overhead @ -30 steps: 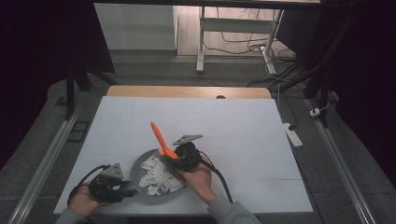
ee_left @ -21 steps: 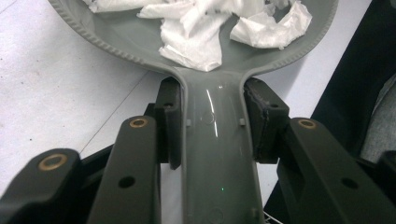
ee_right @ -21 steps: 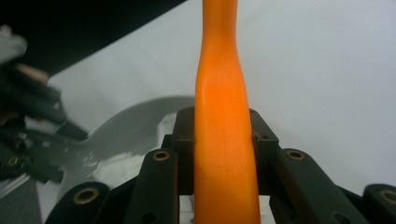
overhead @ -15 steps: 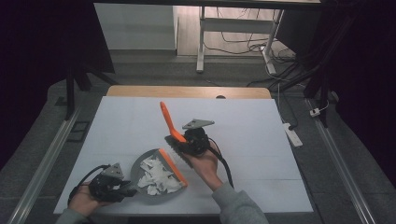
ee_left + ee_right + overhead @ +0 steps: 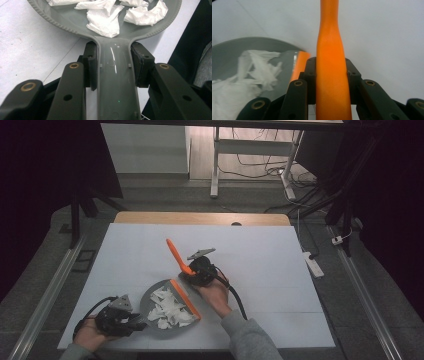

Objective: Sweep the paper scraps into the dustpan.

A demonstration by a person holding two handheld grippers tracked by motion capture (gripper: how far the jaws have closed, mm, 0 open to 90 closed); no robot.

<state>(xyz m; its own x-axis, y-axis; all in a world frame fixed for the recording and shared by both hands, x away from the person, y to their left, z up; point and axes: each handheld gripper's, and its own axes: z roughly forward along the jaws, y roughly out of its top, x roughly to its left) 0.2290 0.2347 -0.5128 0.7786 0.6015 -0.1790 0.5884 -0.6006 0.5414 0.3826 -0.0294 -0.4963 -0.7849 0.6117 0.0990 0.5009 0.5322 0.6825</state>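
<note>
Presently, the left gripper (image 5: pixel 131 320) is clamped on the handle of the grey dustpan (image 5: pixel 150 300), which lies flat ahead of its jaws holding white paper scraps (image 5: pixel 167 307). Beside the pan's orange lip, the right gripper (image 5: pixel 192 272) clamps an orange brush handle (image 5: pixel 175 254), raised above the table (image 5: pixel 260 265).

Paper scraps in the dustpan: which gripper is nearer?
Left. The left gripper clamps the dustpan handle just below the paper scraps; the right gripper, holding the orange brush, sits beyond the pan's orange lip.

White-topped table (image 5: pixel 280 270), grey floor (image 5: pixel 165 190), dark surroundings, trailing cables (image 5: pixel 260 157)
</note>
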